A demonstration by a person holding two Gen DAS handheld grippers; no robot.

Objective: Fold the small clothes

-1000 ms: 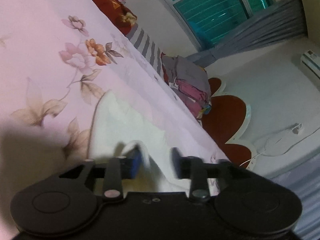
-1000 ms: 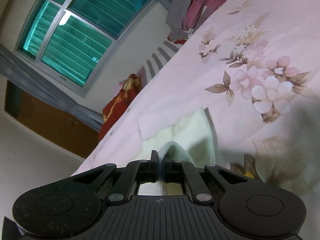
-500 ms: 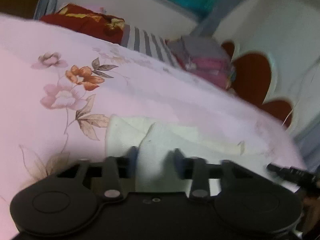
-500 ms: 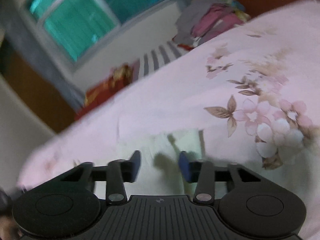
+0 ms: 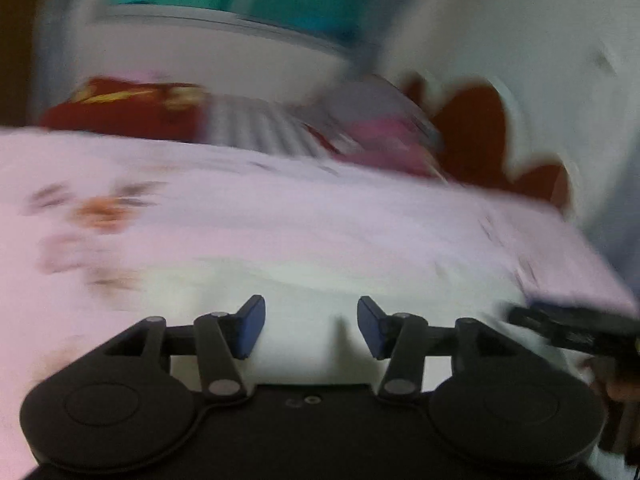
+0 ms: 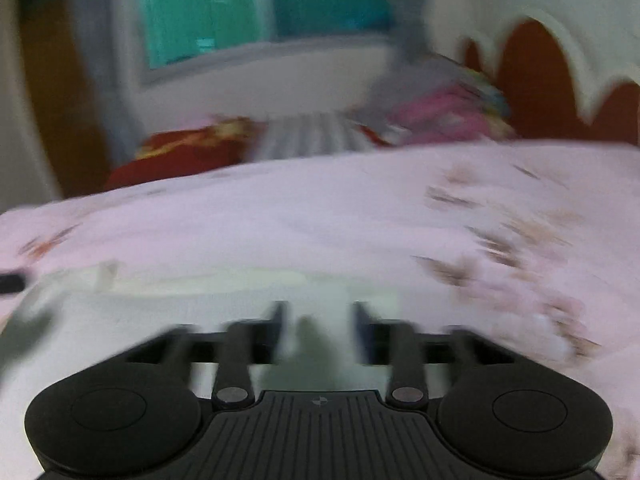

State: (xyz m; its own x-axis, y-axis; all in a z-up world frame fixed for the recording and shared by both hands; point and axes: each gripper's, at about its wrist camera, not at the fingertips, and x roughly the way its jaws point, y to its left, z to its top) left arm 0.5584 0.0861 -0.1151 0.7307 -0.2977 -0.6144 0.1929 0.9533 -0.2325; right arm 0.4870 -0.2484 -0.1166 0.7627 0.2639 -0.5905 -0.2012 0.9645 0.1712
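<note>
1. On a bed spread with a pink floral sheet (image 5: 280, 216), a small white garment (image 5: 312, 280) lies flat near the front edge, seen just ahead of both grippers.
2. The left gripper (image 5: 311, 326) hangs over the garment's near part with its blue-padded fingers (image 5: 250, 326) spread apart and nothing between them.
3. The right gripper (image 6: 318, 332) sits low over the same white cloth, its jaws likewise parted and empty; blur smears their outline.
4. In the left wrist view, the right gripper's dark body shows at the right edge, beside the garment's end.
5. At the far side of the bed, a red patterned cushion (image 5: 132, 112), a grey-striped piece (image 5: 256, 128) and a heap of grey and pink clothes (image 5: 384, 132) lie in a row beneath a teal window (image 6: 248, 16).
6. A scalloped red headboard (image 6: 532, 80) rises behind the heap of clothes.
7. Both views are heavily blurred, so the garment's folds cannot be made out.
</note>
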